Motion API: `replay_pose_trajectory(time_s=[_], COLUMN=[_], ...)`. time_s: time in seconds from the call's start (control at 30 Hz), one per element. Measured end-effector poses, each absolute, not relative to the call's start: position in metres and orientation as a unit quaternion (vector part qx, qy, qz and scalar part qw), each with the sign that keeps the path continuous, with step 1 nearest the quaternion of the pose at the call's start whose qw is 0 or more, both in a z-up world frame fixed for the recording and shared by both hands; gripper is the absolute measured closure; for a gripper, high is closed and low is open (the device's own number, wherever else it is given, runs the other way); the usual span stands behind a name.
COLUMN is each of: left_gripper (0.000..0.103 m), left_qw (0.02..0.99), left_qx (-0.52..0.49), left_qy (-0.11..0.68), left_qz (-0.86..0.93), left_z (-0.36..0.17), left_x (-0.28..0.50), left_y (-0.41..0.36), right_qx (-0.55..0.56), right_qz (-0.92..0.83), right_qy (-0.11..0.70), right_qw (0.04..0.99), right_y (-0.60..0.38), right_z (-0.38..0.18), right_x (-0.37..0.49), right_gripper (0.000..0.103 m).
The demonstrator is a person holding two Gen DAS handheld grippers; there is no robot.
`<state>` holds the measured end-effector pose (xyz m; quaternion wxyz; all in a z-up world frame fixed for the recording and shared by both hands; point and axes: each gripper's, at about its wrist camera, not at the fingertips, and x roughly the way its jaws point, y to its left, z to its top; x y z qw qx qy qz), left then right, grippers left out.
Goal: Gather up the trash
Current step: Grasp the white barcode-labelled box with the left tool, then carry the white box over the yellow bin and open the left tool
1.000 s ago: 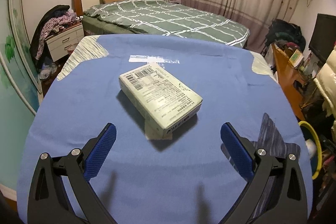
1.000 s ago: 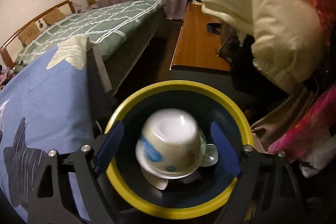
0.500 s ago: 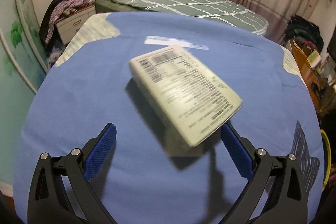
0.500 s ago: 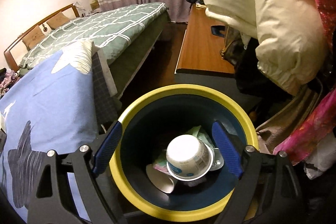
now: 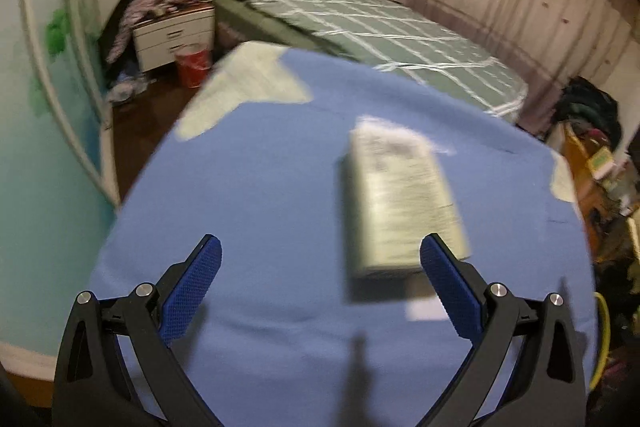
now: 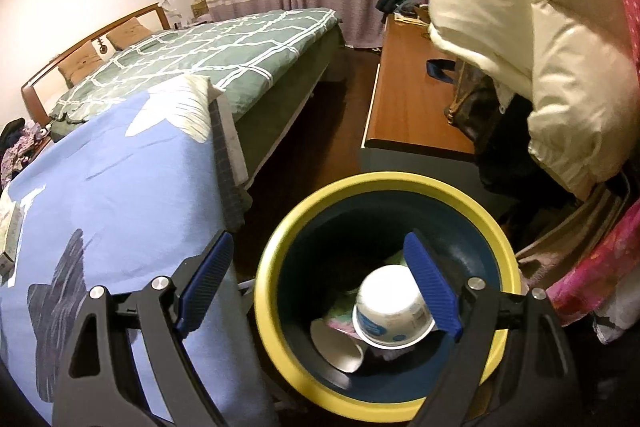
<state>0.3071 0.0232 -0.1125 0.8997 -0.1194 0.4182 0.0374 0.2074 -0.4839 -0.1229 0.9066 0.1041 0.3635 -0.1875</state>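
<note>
A pale green printed box (image 5: 400, 199) lies on the blue cloth-covered table (image 5: 260, 207), blurred by motion. My left gripper (image 5: 320, 287) is open just short of it; the box's near corner sits by the right fingertip (image 5: 436, 255). My right gripper (image 6: 320, 283) is open and empty above the yellow-rimmed dark blue bin (image 6: 304, 227). Inside the bin lie a white cup with blue print (image 6: 392, 311), a second paper cup (image 6: 336, 347) and crumpled wrappers. The box's edge shows at the far left of the right wrist view (image 6: 10, 227).
A bed with a green checked cover (image 5: 360, 27) stands behind the table. A white nightstand (image 5: 172, 35) and a red bucket (image 5: 192, 65) are at the left. A wooden desk (image 6: 412, 99), a cream puffer jacket (image 6: 540, 47) and piled clothes crowd the bin's right side.
The left gripper has swung left, so the box now sits toward its right finger. The cup dropped from the right gripper into the bin, and that gripper has shifted left.
</note>
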Motion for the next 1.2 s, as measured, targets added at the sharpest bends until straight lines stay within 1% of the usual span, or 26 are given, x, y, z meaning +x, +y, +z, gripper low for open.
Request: replay_pose_trajectory(time_s=[0.1, 0.27, 0.43, 0.6, 0.63, 0.77, 1.0, 1.1, 1.2], left_gripper=[0.005, 0.005, 0.005, 0.005, 0.006, 0.029, 0.030, 0.030, 0.030], left_qw=[0.892, 0.880, 0.869, 0.860, 0.860, 0.863, 0.872, 0.878, 0.879], left_qx=[-0.120, -0.097, -0.085, -0.089, -0.088, -0.080, -0.069, -0.052, -0.027], left_qy=[0.435, 0.463, 0.483, 0.498, 0.500, 0.497, 0.485, 0.473, 0.462], left_qz=[0.014, 0.031, 0.066, 0.060, 0.057, 0.048, -0.010, -0.053, -0.110], left_z=[-0.112, -0.123, -0.140, -0.150, -0.151, -0.151, -0.136, -0.122, -0.106], left_x=[0.329, 0.374, 0.394, 0.405, 0.405, 0.403, 0.382, 0.364, 0.342], left_y=[0.003, -0.022, -0.022, -0.020, -0.021, -0.023, -0.051, -0.083, -0.131], right_qx=[0.101, 0.101, 0.106, 0.108, 0.107, 0.108, 0.120, 0.121, 0.125], right_qz=[-0.185, -0.184, -0.181, -0.177, -0.176, -0.176, -0.180, -0.188, -0.196], right_qy=[0.364, 0.365, 0.366, 0.367, 0.366, 0.363, 0.349, 0.346, 0.343], right_qw=[0.907, 0.907, 0.907, 0.907, 0.907, 0.909, 0.912, 0.911, 0.910], right_y=[-0.480, -0.479, -0.482, -0.482, -0.481, -0.481, -0.485, -0.488, -0.493], right_z=[-0.122, -0.122, -0.125, -0.127, -0.126, -0.123, -0.116, -0.114, -0.113], right_x=[0.209, 0.209, 0.210, 0.211, 0.210, 0.204, 0.182, 0.170, 0.156], right_gripper=[0.020, 0.020, 0.020, 0.020, 0.020, 0.020, 0.020, 0.020, 0.020])
